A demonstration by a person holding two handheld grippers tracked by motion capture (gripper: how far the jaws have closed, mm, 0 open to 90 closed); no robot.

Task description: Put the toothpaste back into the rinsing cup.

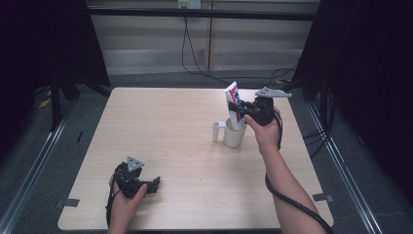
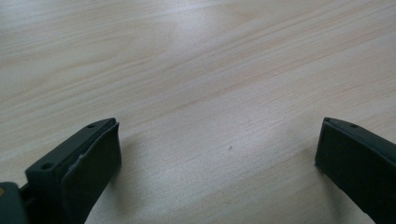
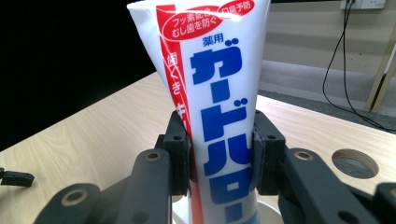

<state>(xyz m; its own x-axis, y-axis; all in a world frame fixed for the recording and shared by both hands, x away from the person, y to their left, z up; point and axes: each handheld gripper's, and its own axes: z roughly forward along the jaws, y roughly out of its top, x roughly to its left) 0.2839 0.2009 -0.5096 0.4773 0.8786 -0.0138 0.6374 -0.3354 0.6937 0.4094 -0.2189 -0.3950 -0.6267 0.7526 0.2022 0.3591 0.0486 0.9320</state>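
Resting at the lower left of the high view, the left gripper (image 1: 155, 185) lies on the table (image 1: 175, 141), jaws spread wide over bare wood. Farther up, right of centre, the right gripper (image 1: 241, 108) clamps the toothpaste tube (image 1: 234, 105) standing upright in the white cup (image 1: 234, 135).

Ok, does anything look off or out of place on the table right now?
Nothing stands out. The tube stands upright, its lower end in the white cup, gripped by the right claw. No spill or damage shows. The left claw rests open on the table.
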